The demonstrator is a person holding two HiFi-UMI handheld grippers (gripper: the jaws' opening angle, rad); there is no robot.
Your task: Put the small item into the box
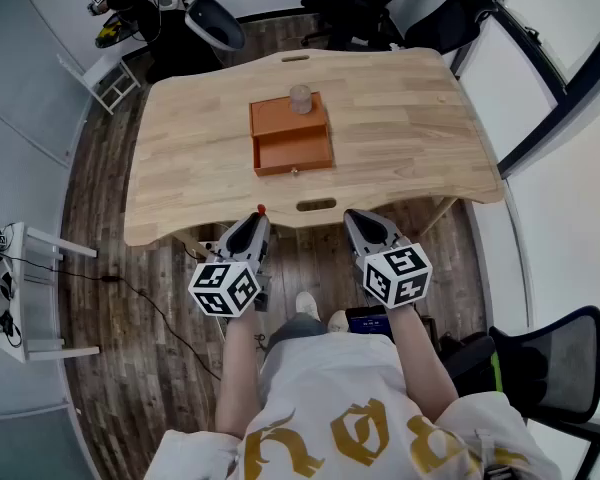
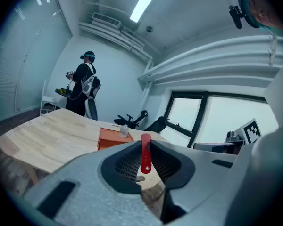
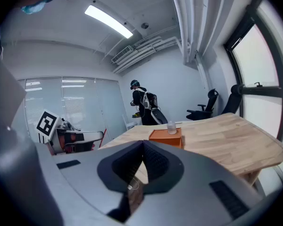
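Note:
An orange box (image 1: 291, 134) with its drawer pulled open toward me sits mid-table, a small clear cup (image 1: 300, 99) on its top. My left gripper (image 1: 261, 214) is held just off the table's near edge, shut on a small red tag (image 2: 145, 153) that stands upright between the jaws; its red tip (image 1: 262, 209) shows in the head view. My right gripper (image 1: 352, 218) hovers beside it, shut with nothing in it. The box (image 2: 112, 138) and the cup (image 2: 124, 132) lie ahead in the left gripper view; the box (image 3: 166, 137) also shows in the right gripper view.
The wooden table (image 1: 400, 138) has cable slots at its near edge (image 1: 316, 205) and far edge (image 1: 294, 58). Office chairs (image 1: 365, 8) stand behind it, another chair (image 1: 555, 363) at my right. A person (image 2: 82, 89) stands beyond the table's far end. A white stool (image 1: 25, 293) is on the left.

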